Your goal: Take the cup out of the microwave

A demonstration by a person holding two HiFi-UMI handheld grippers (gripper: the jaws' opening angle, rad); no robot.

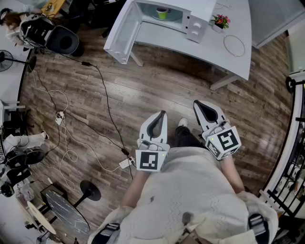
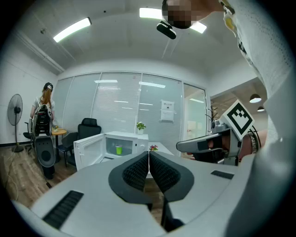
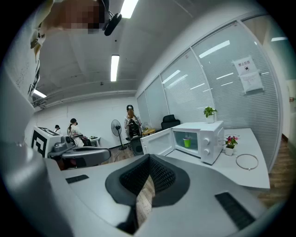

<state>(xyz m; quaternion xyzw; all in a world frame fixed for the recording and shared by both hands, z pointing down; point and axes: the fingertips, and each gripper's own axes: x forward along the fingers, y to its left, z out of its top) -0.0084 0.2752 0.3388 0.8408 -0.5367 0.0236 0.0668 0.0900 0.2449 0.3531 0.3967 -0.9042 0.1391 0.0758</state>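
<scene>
1. Standing on the wood-plank floor (image 1: pixel 157 90), a person holds both grippers close in front of the torso, well apart from the table (image 1: pixel 228 57).
2. Left gripper (image 1: pixel 163 113): in the left gripper view its ribbed pads (image 2: pixel 138 172) lie pressed together along their length, with nothing between them.
3. Right gripper (image 1: pixel 197 103): in the right gripper view the jaws meet at the tips, and only a narrow wedge of floor shows lower down between the pads (image 3: pixel 163 175). Nothing is held.
4. White microwave (image 1: pixel 200 12): it stands on the white table with its door (image 1: pixel 121 35) swung fully open towards the person's left.
5. Green cup (image 1: pixel 162 13): it stands upright inside the microwave's cavity, visible through the open front in both gripper views.
6. Small pot of pink flowers (image 1: pixel 220 22): it stands on the table just beside the microwave's control panel, and a thin white ring (image 1: pixel 234 45) lies flat near it.
</scene>
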